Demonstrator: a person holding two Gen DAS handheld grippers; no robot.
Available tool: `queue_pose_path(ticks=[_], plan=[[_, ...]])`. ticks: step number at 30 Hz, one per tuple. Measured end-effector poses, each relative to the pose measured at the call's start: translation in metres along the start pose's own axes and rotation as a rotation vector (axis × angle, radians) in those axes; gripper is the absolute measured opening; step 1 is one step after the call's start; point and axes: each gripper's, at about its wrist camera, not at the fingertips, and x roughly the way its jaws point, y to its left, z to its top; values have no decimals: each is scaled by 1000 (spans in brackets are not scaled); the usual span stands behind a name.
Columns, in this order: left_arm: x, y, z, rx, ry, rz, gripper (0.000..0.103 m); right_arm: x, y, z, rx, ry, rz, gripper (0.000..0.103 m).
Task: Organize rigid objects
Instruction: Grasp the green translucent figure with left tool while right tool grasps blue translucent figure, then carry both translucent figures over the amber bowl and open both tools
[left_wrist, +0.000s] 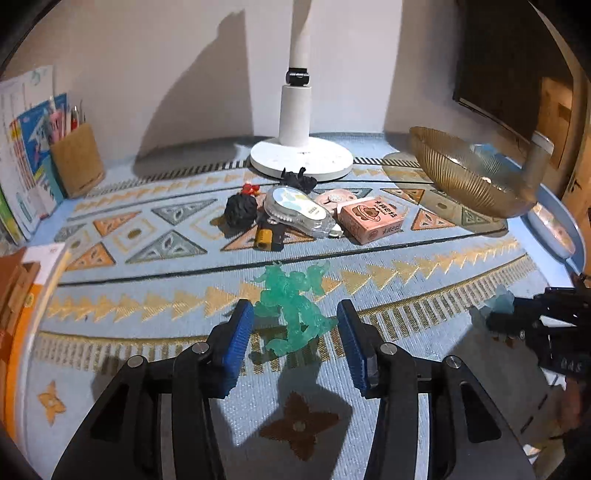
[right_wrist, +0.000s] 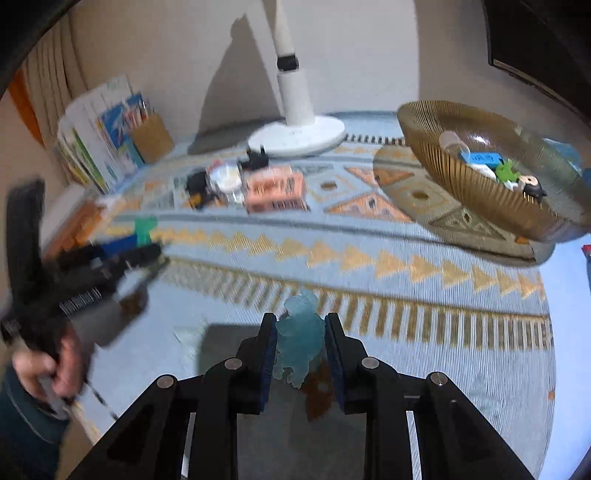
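My left gripper (left_wrist: 295, 317) is open, its blue pads on either side of a translucent green figure (left_wrist: 293, 299) lying on the patterned cloth. My right gripper (right_wrist: 300, 332) is shut on a translucent pale blue figure (right_wrist: 299, 334), held above the cloth; it also shows at the right edge of the left wrist view (left_wrist: 496, 301). A gold ribbed bowl (right_wrist: 454, 184) at the right holds several small toys. A pile at the back middle has a pink box (left_wrist: 371, 219), a clear tape dispenser (left_wrist: 299, 208), a black lump (left_wrist: 240, 210) and a film canister (left_wrist: 263, 238).
A white lamp base (left_wrist: 301, 157) stands at the back against the wall. A wooden pen holder (left_wrist: 77, 160) and booklets (left_wrist: 26, 155) stand at the back left. An orange and white box (left_wrist: 26, 295) lies at the left edge.
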Motion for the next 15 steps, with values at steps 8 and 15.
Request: queue_pose_path(ticks=[8, 15], plan=[[-2, -5, -1, 31, 0, -1, 45, -6, -5, -6, 47, 2, -1, 56], [-2, -3, -2, 11, -9, -5, 45, 4, 18, -4, -25, 6, -78, 39]])
